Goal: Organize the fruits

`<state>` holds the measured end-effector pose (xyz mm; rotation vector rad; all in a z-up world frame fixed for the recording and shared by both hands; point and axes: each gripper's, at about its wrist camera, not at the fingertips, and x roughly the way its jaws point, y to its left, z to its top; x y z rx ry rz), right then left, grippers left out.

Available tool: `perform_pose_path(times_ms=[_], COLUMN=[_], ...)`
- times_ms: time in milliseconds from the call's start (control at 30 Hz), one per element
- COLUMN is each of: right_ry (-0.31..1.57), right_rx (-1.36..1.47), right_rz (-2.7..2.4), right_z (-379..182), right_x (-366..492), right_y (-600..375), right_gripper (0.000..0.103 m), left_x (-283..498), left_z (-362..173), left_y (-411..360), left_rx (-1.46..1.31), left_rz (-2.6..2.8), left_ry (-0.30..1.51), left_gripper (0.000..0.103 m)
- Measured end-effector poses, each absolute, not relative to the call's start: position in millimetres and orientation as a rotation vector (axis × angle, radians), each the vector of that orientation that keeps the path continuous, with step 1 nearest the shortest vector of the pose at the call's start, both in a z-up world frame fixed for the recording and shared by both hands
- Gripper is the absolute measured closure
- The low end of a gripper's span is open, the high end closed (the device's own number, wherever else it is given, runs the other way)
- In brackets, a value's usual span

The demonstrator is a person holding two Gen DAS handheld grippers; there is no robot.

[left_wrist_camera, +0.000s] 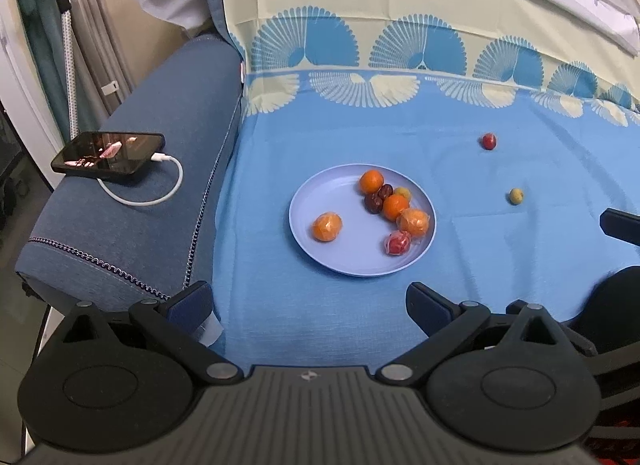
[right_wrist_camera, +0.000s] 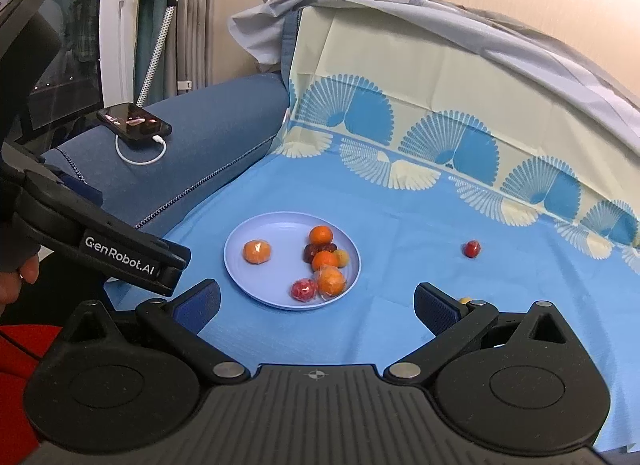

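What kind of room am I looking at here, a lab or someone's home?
Most likely a home living room: a blue fabric sofa armrest with a black phone charging on it, and a round lilac plate of fruit on a blue patterned cloth.

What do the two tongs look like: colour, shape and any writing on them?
Both tongs, left and right, are matte black plastic with ribbed bodies, round pivot discs and silver rivets. Their fingers carry dark blue textured pads. In the right view, the left one's side reads "GenRobot.AI" in white.

Fruits heaped on lavender plate; two fruits loose beside.
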<state>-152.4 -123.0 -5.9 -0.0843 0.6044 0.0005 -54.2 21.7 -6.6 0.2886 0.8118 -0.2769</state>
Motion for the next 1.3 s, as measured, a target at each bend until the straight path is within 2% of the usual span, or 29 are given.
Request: perform_pose_path(times_ms=[1300], right_ry=[0.712], right_rx=[-0.005], right_rz=[-0.043], right_z=[-37], right_x=[-125], right_y=[-144], right_gripper=[0.001], left_x=[-23], left_z=[-35], left_y=[7], left_rx=[0.313], left_rz=[-0.288], left_ry=[0.920], left_gripper=[0.000])
